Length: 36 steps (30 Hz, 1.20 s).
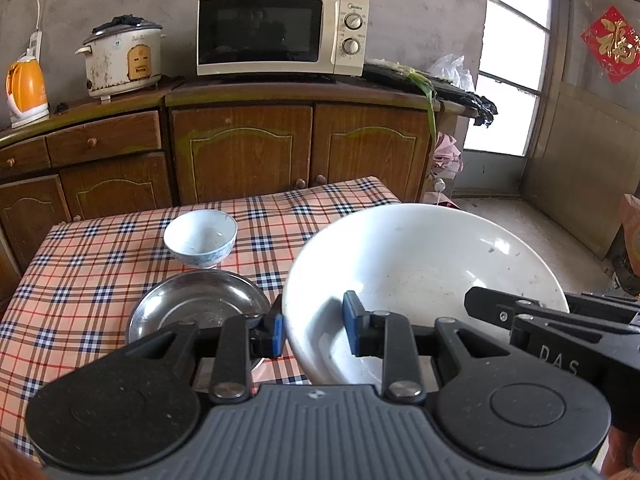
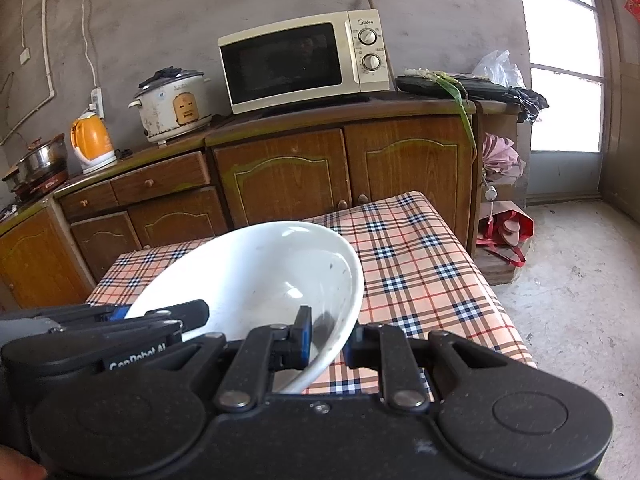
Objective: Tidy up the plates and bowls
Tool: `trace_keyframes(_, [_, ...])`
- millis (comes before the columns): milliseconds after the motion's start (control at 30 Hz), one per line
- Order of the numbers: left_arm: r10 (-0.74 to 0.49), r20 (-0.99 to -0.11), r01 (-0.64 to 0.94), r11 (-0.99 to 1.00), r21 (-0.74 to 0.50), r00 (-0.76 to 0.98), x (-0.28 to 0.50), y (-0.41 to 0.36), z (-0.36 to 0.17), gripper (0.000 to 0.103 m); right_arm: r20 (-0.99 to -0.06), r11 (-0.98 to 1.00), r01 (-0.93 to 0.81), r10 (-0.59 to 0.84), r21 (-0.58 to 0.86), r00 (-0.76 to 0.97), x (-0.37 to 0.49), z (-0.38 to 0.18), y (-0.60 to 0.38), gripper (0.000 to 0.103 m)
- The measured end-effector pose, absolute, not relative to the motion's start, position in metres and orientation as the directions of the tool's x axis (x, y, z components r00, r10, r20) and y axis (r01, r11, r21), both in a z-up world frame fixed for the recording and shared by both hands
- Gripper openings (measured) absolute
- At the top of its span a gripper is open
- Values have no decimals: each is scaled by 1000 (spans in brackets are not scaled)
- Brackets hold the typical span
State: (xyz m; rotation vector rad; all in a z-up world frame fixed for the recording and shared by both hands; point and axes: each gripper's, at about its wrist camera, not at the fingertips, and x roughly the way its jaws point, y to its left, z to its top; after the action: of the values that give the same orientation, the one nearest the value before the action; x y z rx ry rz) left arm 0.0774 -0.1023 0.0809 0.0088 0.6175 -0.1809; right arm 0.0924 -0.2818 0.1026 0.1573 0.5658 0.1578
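Note:
A large white bowl (image 1: 424, 276) is held over the checked tablecloth (image 1: 92, 264) by both grippers. My left gripper (image 1: 314, 330) is shut on its near-left rim, one blue pad outside the wall and one inside. In the right wrist view the same white bowl (image 2: 256, 280) has its near-right rim pinched by my right gripper (image 2: 328, 338), also shut on it. The right gripper's black body shows at the right edge of the left wrist view. Left of the big bowl a shallow steel dish (image 1: 200, 304) lies on the cloth, with a small white footed bowl (image 1: 201, 237) just behind it.
A wooden sideboard (image 1: 240, 148) stands right behind the table and carries a microwave (image 1: 280, 32), a rice cooker (image 1: 122, 58) and an orange kettle (image 1: 26, 88). Bare concrete floor (image 2: 580, 280) lies to the right of the table, with bags by the sideboard's end.

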Motion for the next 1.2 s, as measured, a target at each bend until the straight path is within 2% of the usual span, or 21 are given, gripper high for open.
trace_keyframes(1200, [-166,-578,175,984,-41,799,65,-98,76,30,-518,976,-101,188,191,835,78,93,-277,21])
